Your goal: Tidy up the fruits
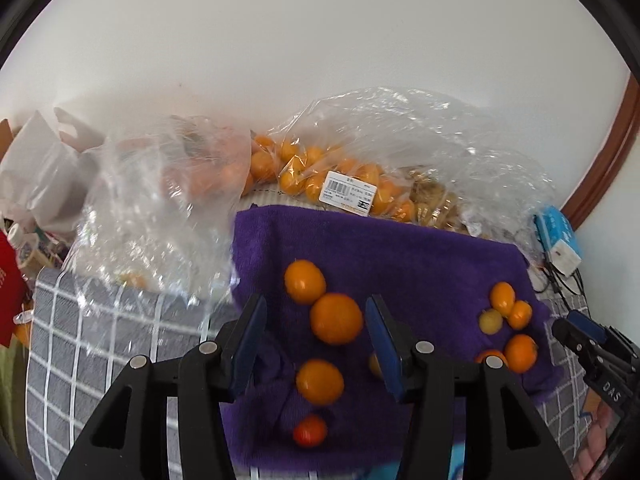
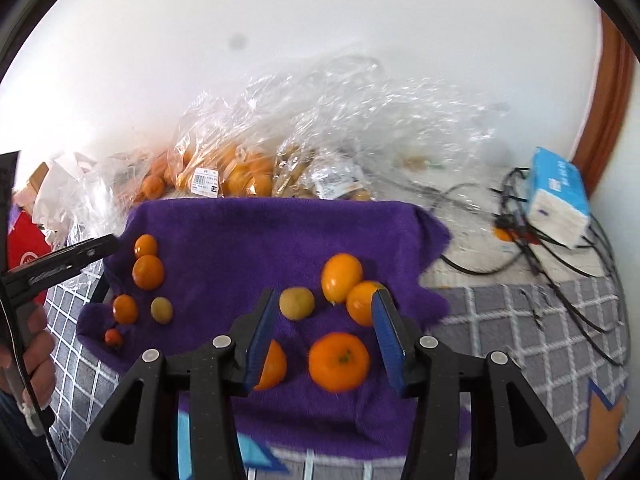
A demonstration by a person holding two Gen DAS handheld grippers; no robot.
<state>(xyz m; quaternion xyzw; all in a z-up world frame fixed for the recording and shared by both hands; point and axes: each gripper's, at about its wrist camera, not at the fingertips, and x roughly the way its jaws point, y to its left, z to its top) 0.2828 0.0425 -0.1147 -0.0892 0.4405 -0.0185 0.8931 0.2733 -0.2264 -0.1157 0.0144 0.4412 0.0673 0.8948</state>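
A purple towel (image 1: 400, 256) (image 2: 272, 236) lies on a grey checked cloth and carries loose fruit. In the left wrist view my left gripper (image 1: 316, 314) is open and empty over an orange (image 1: 336, 319), with more oranges (image 1: 305, 281) (image 1: 319, 382) and a small red fruit (image 1: 309, 431) around it. In the right wrist view my right gripper (image 2: 324, 308) is open and empty above a yellow-green fruit (image 2: 296, 303) and an orange (image 2: 339, 361). Other oranges (image 2: 341, 277) (image 2: 148, 271) lie on both sides. The left gripper (image 2: 104, 245) shows at the left edge.
Clear plastic bags of oranges (image 1: 340, 176) (image 2: 236, 172) pile against the white wall behind the towel. A blue tissue pack (image 2: 558, 204) and tangled black cables (image 2: 532, 248) lie at the right. White bags (image 1: 36, 176) and a red box (image 1: 8, 292) sit at the left.
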